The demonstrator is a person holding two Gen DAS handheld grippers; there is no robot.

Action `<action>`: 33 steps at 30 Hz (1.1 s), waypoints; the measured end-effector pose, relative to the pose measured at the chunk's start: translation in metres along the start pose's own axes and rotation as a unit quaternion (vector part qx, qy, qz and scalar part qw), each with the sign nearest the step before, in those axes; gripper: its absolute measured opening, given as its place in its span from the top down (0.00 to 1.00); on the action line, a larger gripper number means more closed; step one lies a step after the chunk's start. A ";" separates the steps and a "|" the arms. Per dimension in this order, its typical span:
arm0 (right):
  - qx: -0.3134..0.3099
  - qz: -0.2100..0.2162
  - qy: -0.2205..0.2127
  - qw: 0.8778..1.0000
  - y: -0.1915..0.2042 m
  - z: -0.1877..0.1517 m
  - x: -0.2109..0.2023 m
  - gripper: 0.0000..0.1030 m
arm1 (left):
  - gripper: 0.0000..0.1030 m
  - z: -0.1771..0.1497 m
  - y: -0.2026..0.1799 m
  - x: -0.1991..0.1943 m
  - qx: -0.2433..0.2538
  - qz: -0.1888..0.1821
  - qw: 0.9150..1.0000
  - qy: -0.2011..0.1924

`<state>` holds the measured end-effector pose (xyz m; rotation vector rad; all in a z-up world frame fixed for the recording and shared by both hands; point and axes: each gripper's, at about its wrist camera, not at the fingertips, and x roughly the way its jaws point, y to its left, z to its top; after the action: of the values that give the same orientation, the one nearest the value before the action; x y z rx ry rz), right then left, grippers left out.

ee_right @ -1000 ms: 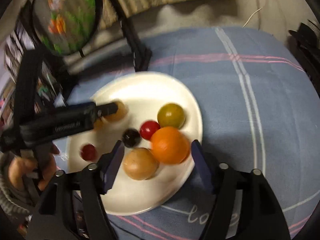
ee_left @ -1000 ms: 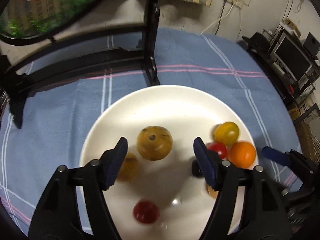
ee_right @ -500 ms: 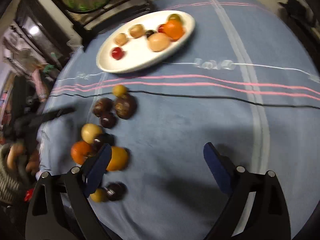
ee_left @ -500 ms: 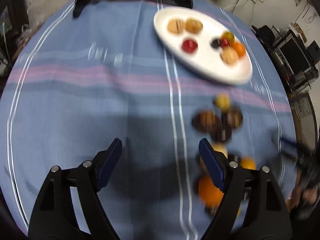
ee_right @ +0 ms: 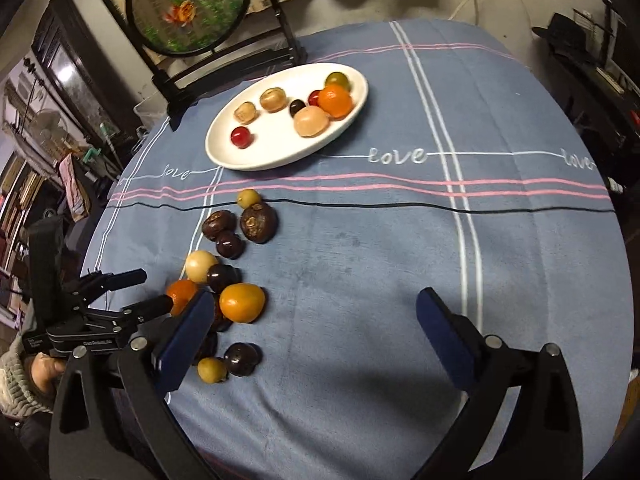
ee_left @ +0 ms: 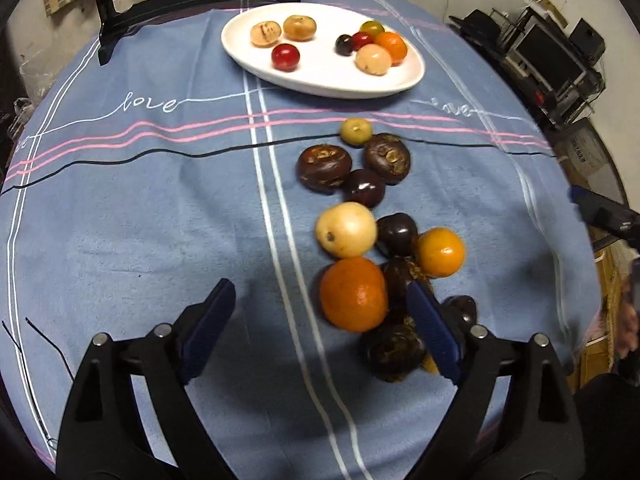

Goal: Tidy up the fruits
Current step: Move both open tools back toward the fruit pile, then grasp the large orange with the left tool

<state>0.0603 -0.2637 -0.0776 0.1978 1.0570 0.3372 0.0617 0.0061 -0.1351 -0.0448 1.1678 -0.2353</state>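
1. The bench [ee_left: 120,208], under a blue checked cloth, carries everything; both tools hang over its near part, pointing steeply down at it
2. The white plate [ee_left: 320,80] sits at the far side and already holds eight fruits in two groups, three to one side and five to the other
3. The loose fruit pile [ee_left: 372,216] lies on the cloth between plate and tools, running in a line from near the plate back toward the person
4. The left tool [ee_left: 320,328] is empty, its jaws opening wide; the big orange [ee_left: 354,294] sits just inside its right-hand finger, so this tool is the nearer one and needs only a small shift to that side to straddle it
5. The right tool [ee_right: 312,332] is also empty, its jaws opening to about full spread over bare cloth; the pile lies off to its left, with the smaller orange fruit [ee_right: 242,303] just beside its left finger
6. The fruits are round, so no long axis matters; my guess is that neighbours touching the orange are the main risk when the jaws close
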 end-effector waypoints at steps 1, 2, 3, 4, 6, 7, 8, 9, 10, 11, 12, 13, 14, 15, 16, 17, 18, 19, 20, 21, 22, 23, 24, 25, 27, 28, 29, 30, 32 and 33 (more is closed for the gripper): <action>0.004 0.000 -0.002 1.000 -0.002 -0.001 -0.002 0.02 | 0.11 -0.001 0.003 0.003 -0.001 0.015 1.000 0.002; 0.007 -0.001 -0.006 1.000 -0.004 0.000 -0.004 0.02 | 0.11 -0.002 0.009 0.003 -0.007 0.024 1.000 -0.001; 0.009 -0.001 -0.009 1.000 -0.006 0.000 -0.007 0.02 | 0.11 -0.002 0.015 0.001 -0.016 0.032 0.999 -0.005; 0.011 0.000 -0.014 1.000 -0.006 0.001 -0.009 0.02 | 0.11 -0.003 0.026 -0.004 -0.033 0.053 0.998 -0.012; 0.012 0.004 -0.018 1.000 -0.006 0.002 -0.010 0.02 | 0.13 -0.006 0.049 -0.014 -0.060 0.087 0.994 -0.019; 0.010 0.007 -0.017 1.000 -0.005 0.003 -0.009 0.02 | 0.13 -0.009 0.063 -0.021 -0.080 0.089 0.993 -0.024; 0.008 0.009 -0.015 1.000 -0.003 0.003 -0.008 0.02 | 0.13 -0.012 0.072 -0.028 -0.095 0.082 0.992 -0.029; 0.006 0.010 -0.013 1.000 -0.002 0.003 -0.007 0.02 | 0.13 -0.015 0.078 -0.034 -0.106 0.077 0.991 -0.032; 0.003 0.013 -0.009 1.000 0.000 0.004 -0.005 0.02 | 0.13 -0.018 0.083 -0.040 -0.111 0.075 0.990 -0.037; 0.001 0.015 -0.007 1.000 0.002 0.004 -0.003 0.02 | 0.13 -0.020 0.082 -0.043 -0.109 0.075 0.990 -0.039; -0.002 0.017 -0.004 1.000 0.005 0.005 -0.002 0.02 | 0.13 -0.021 0.078 -0.045 -0.101 0.074 0.991 -0.040; -0.005 0.019 -0.003 1.000 0.006 0.005 -0.001 0.02 | 0.13 -0.022 0.074 -0.044 -0.095 0.073 0.992 -0.041; -0.008 0.020 -0.001 1.000 0.008 0.005 0.000 0.02 | 0.13 -0.022 0.067 -0.044 -0.085 0.069 0.993 -0.041; -0.010 0.021 0.000 1.000 0.010 0.005 0.000 0.02 | 0.13 -0.022 0.059 -0.042 -0.075 0.064 0.994 -0.040; -0.013 0.021 0.002 1.000 0.011 0.005 0.001 0.02 | 0.13 -0.022 0.048 -0.039 -0.059 0.058 0.996 -0.037; -0.015 0.021 0.004 1.000 0.011 0.005 0.001 0.02 | 0.13 -0.022 0.037 -0.035 -0.042 0.056 0.997 -0.034; -0.015 0.020 0.005 1.000 0.011 0.005 0.002 0.02 | 0.13 -0.019 0.030 -0.031 -0.031 0.058 0.997 -0.032; -0.015 0.019 0.006 1.000 0.010 0.005 0.002 0.02 | 0.13 -0.018 0.021 -0.026 -0.012 0.060 0.998 -0.029; -0.012 0.017 0.007 1.000 0.009 0.004 0.002 0.02 | 0.13 -0.018 0.017 -0.023 0.000 0.061 0.998 -0.027; -0.011 0.016 0.007 1.000 0.007 0.004 0.001 0.02 | 0.13 -0.016 0.013 -0.020 0.008 0.060 0.998 -0.024; -0.006 0.014 0.007 1.000 0.005 0.003 0.000 0.02 | 0.13 -0.015 0.010 -0.016 0.012 0.055 0.998 -0.021; -0.002 0.013 0.006 1.000 0.002 0.002 -0.001 0.02 | 0.13 -0.015 0.009 -0.014 0.011 0.051 0.998 -0.020; 0.000 0.011 0.006 1.000 0.000 0.002 -0.002 0.02 | 0.13 -0.014 0.009 -0.012 0.009 0.046 0.999 -0.020; 0.004 0.009 0.007 1.000 -0.002 0.001 -0.002 0.02 | 0.14 -0.012 0.010 -0.008 0.003 0.037 0.999 -0.018; 0.009 0.006 0.007 1.000 -0.005 0.000 -0.003 0.02 | 0.18 -0.010 0.012 -0.001 -0.006 0.024 1.000 -0.012; 0.011 0.004 0.006 1.000 -0.007 -0.001 -0.004 0.02 | 0.21 -0.010 0.013 0.001 -0.009 0.019 1.000 -0.009; 0.014 0.002 0.005 1.000 -0.008 -0.002 -0.005 0.02 | 0.22 -0.010 0.014 0.005 -0.013 0.014 1.000 -0.006; 0.016 0.001 0.004 1.000 -0.009 -0.002 -0.006 0.02 | 0.23 -0.010 0.015 0.008 -0.016 0.011 1.000 -0.002; 0.018 -0.001 0.005 1.000 -0.010 -0.003 -0.005 0.02 | 0.32 -0.009 0.017 0.015 -0.023 0.003 1.000 0.005; 0.020 -0.002 0.006 1.000 -0.011 -0.003 -0.005 0.02 | 0.34 -0.009 0.018 0.018 -0.028 -0.003 1.000 0.009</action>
<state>0.0573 -0.2757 -0.0782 0.2296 1.0759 0.3150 0.0632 0.0209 -0.1578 -0.0944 1.1931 -0.2085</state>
